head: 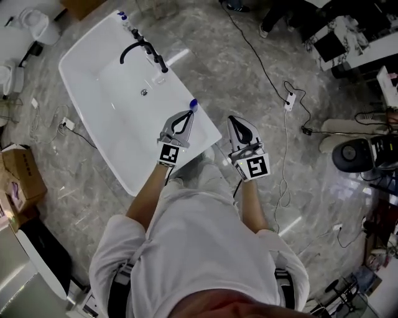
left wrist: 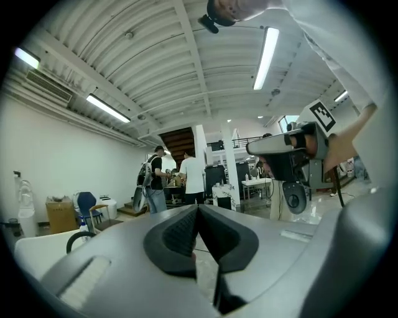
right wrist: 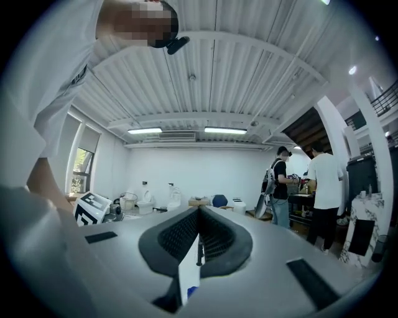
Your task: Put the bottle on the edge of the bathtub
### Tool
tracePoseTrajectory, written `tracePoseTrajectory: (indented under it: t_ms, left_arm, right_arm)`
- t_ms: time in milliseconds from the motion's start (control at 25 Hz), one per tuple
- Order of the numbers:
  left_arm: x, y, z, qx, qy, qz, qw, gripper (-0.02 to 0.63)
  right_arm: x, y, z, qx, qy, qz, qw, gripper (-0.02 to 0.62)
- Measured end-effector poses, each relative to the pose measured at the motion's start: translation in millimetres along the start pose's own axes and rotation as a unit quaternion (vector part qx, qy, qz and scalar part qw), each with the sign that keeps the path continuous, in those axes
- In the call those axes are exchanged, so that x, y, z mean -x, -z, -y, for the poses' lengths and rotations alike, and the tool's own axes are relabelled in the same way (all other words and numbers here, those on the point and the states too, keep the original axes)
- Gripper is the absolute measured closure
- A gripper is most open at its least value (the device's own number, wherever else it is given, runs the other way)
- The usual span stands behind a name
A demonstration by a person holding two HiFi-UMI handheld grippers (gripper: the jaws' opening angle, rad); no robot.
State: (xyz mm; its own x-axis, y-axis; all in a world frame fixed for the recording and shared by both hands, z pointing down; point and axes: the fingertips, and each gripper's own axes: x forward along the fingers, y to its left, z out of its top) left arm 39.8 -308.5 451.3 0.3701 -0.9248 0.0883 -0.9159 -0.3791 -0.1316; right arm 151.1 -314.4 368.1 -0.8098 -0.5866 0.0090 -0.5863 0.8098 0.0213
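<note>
A white bathtub (head: 87, 81) stands on the marble floor ahead of me, at the left in the head view. A small bottle with a blue cap (head: 193, 104) stands on the tub's near right edge, just past the tip of my left gripper (head: 188, 114). That gripper is shut with nothing between its jaws, and its own view faces the ceiling with the pads (left wrist: 186, 233) pressed together. My right gripper (head: 231, 120) hovers over the floor beside the tub's corner. It is shut and holds nothing, as its tip (right wrist: 199, 211) shows.
A black faucet (head: 140, 46) and a second bottle (head: 124, 18) sit at the tub's far end. Cables and a power strip (head: 289, 99) lie on the floor to the right. A cardboard box (head: 22, 174) stands at the left. People stand far off (right wrist: 323, 186).
</note>
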Motion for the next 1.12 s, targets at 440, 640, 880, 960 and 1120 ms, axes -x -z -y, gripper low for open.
tracePoseTrajectory:
  t_ms: [440, 640, 880, 960, 1120]
  left_arm:
    - [5, -66, 3, 0.032, -0.074, 0.001, 0.9967, 0.607]
    - [4, -78, -6, 0.047, -0.109, 0.003, 0.9929, 0.607]
    - [3, -85, -9, 0.042, -0.123, 0.005, 0.9915, 0.606]
    - [6, -84, -11, 0.041, -0.122, 0.003, 0.9917, 0.607]
    - [11, -81, -14, 0.050, -0.120, 0.002, 0.9915, 0.607]
  right_arm:
    - [-18, -33, 8, 0.010, -0.083, 0.004, 0.996, 0.595]
    - [-30, -30, 13, 0.008, -0.116, 0.004, 0.993, 0.595]
    - [-39, -24, 15, 0.014, -0.140, 0.004, 0.990, 0.595]
    - [-42, -27, 13, 0.013, -0.139, 0.009, 0.990, 0.595]
    - [-43, -30, 5, 0.015, -0.141, 0.014, 0.990, 0.595]
